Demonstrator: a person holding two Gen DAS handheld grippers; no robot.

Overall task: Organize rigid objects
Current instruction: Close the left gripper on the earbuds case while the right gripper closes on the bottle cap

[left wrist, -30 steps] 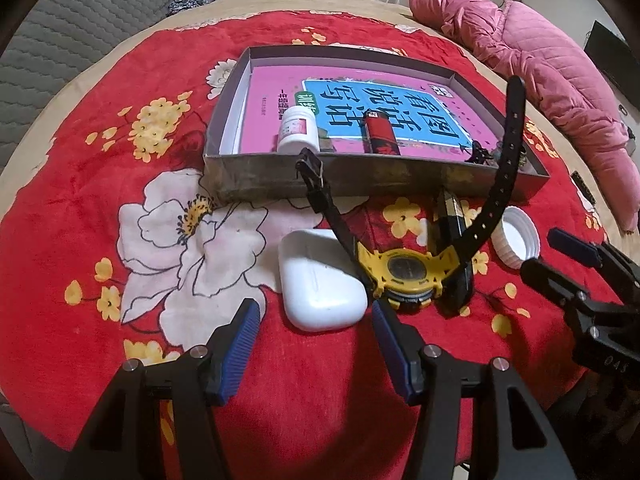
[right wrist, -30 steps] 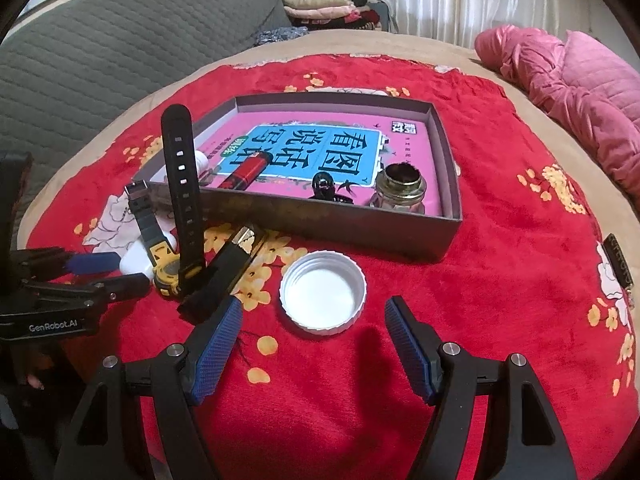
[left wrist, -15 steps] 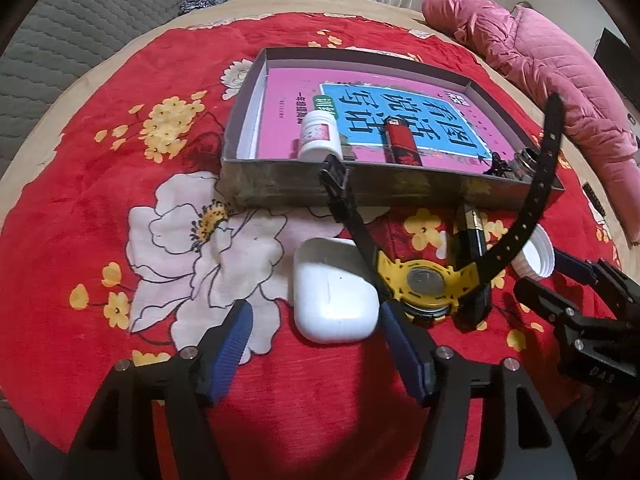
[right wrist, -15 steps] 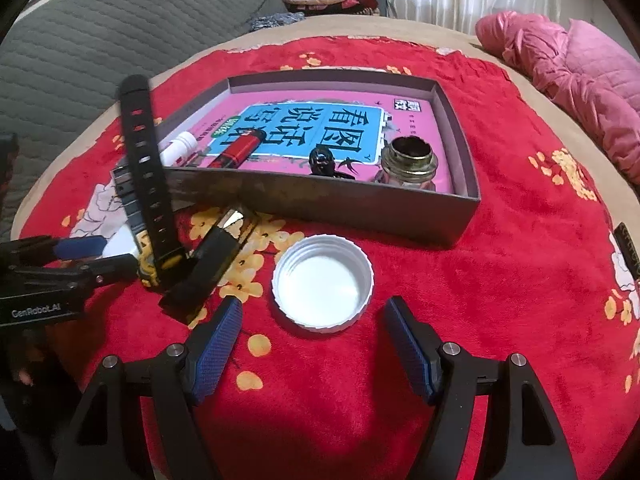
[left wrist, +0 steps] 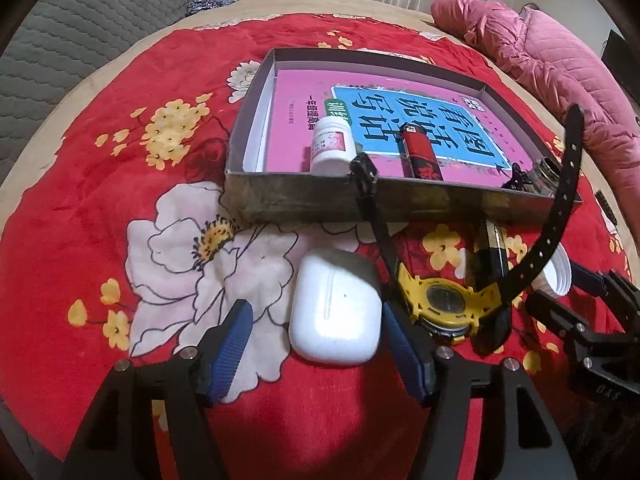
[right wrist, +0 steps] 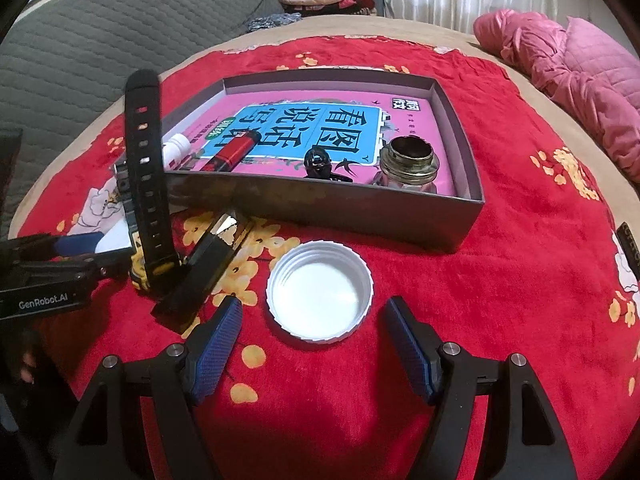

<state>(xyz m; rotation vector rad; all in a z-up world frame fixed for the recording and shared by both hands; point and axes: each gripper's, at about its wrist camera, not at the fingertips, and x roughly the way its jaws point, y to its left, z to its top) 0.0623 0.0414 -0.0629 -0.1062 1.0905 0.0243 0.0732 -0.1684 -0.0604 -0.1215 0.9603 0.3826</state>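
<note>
Clearance: left tool (left wrist: 316, 344) gaping, jaws just widened, white earbud case (left wrist: 335, 312) between the pads with open gaps either side, not gripped. Right tool (right wrist: 312, 344) also wide, empty, white cap (right wrist: 320, 291) just ahead. Box (right wrist: 320, 208) wall beyond both. Watch (left wrist: 444, 304) strap hides part of the box; black lighter (right wrist: 204, 272) half covered.
</note>
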